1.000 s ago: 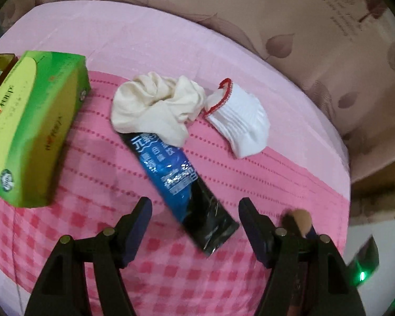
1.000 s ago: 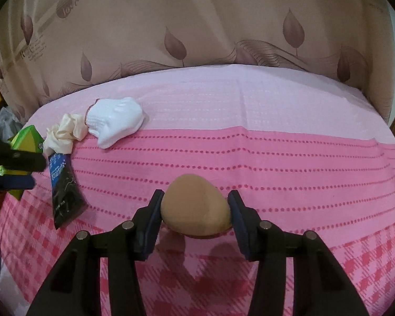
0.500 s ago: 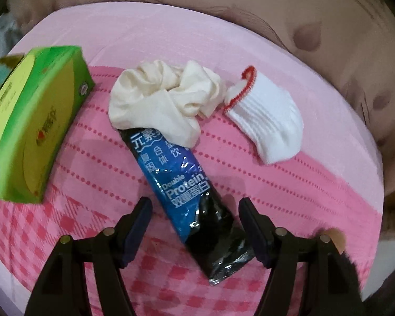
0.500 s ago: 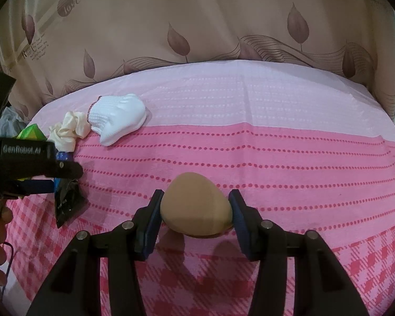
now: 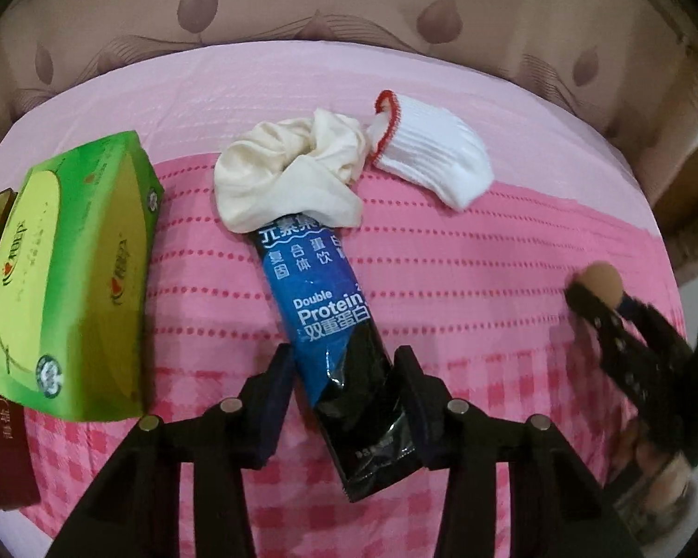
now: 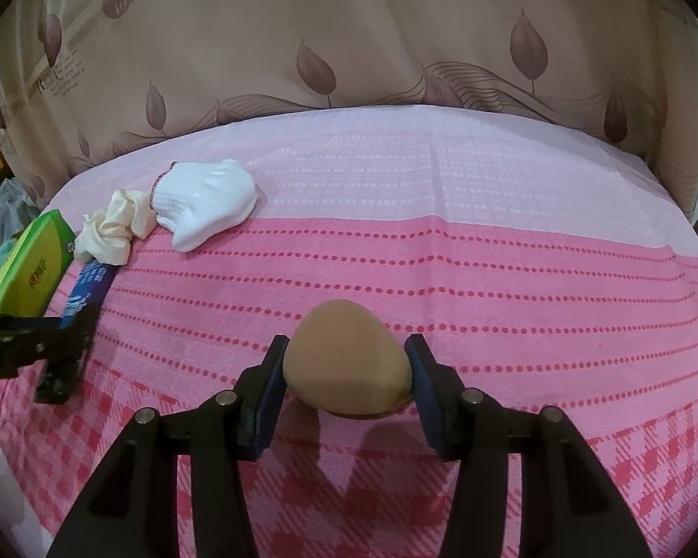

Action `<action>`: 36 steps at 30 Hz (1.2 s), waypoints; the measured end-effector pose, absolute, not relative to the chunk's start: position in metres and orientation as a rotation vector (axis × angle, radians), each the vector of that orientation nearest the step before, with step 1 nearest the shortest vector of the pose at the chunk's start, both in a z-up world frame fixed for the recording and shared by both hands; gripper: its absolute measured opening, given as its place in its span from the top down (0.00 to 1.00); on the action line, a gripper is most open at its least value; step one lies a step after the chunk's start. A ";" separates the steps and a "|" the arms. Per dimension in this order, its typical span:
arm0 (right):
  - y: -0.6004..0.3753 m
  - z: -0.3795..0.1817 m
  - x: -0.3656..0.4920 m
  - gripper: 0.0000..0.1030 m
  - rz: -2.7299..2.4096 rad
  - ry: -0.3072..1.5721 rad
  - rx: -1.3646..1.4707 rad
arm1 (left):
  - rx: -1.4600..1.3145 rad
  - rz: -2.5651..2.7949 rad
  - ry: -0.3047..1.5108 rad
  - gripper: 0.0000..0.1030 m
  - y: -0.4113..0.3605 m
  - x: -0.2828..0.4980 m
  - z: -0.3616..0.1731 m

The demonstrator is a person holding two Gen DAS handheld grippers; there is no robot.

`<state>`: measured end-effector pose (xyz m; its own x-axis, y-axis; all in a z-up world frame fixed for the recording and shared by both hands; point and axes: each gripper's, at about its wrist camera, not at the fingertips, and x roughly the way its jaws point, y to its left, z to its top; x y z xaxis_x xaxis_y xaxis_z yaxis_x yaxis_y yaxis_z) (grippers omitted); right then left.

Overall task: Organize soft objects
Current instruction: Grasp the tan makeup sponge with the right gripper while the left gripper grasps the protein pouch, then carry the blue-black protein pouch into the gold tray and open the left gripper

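Our left claw (image 5: 342,400) stands open astride the sachet's (image 5: 335,325) dark near end, its length running straight ahead; our right claw (image 6: 346,372) grips the sponge (image 6: 346,362).

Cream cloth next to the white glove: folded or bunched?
Bunched. The cream cloth lies crumpled in loose folds, overlapping the top of the protein sachet.
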<state>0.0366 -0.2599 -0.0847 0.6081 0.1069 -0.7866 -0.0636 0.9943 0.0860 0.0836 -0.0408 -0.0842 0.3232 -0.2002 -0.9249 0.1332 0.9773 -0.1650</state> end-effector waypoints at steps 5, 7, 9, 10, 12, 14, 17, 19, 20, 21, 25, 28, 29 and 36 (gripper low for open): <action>-0.258 -0.085 0.036 0.54 0.090 0.914 0.033 | -0.032 -0.252 1.198 0.59 -0.030 0.075 -0.075; -0.257 -0.085 0.035 0.54 0.087 0.914 0.028 | -0.019 -0.271 1.184 0.60 -0.027 0.068 -0.069; -0.256 -0.085 0.035 0.54 0.084 0.915 0.022 | -0.005 -0.286 1.172 0.60 -0.021 0.057 -0.064; -0.255 -0.086 0.035 0.54 0.083 0.915 0.019 | 0.001 -0.292 1.168 0.60 -0.022 0.053 -0.062; -0.255 -0.086 0.035 0.54 0.080 0.916 0.013 | 0.016 -0.307 1.156 0.61 -0.020 0.045 -0.058; -0.254 -0.087 0.035 0.54 0.078 0.916 0.008 | 0.031 -0.318 1.147 0.62 -0.018 0.037 -0.054; -0.254 -0.087 0.035 0.54 0.076 0.916 0.006 | 0.045 -0.330 1.141 0.63 -0.022 0.035 -0.053; -0.253 -0.088 0.035 0.54 0.075 0.916 0.005 | 0.053 -0.330 1.145 0.63 -0.026 0.037 -0.054; -0.253 -0.088 0.035 0.54 0.076 0.916 0.006 | 0.058 -0.330 1.154 0.63 -0.024 0.036 -0.057; -0.253 -0.088 0.035 0.54 0.075 0.916 0.006 | 0.059 -0.319 1.165 0.63 -0.023 0.038 -0.062; -0.253 -0.088 0.035 0.54 0.076 0.915 0.007 | 0.080 -0.277 1.186 0.59 -0.025 0.045 -0.074; -0.254 -0.089 0.035 0.53 0.076 0.915 0.007 | 0.096 -0.237 1.191 0.48 -0.029 0.052 -0.078; -0.254 -0.089 0.034 0.53 0.078 0.915 0.008 | 0.080 -0.216 1.194 0.45 -0.028 0.057 -0.079; -0.255 -0.088 0.035 0.53 0.079 0.915 0.011 | 0.017 -0.137 1.203 0.50 -0.025 0.077 -0.093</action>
<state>0.0349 -0.2546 -0.0881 0.6071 0.0735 -0.7912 -0.0640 0.9970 0.0435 0.0771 -0.0247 -0.0930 0.3526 -0.0970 -0.9307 0.1149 0.9916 -0.0599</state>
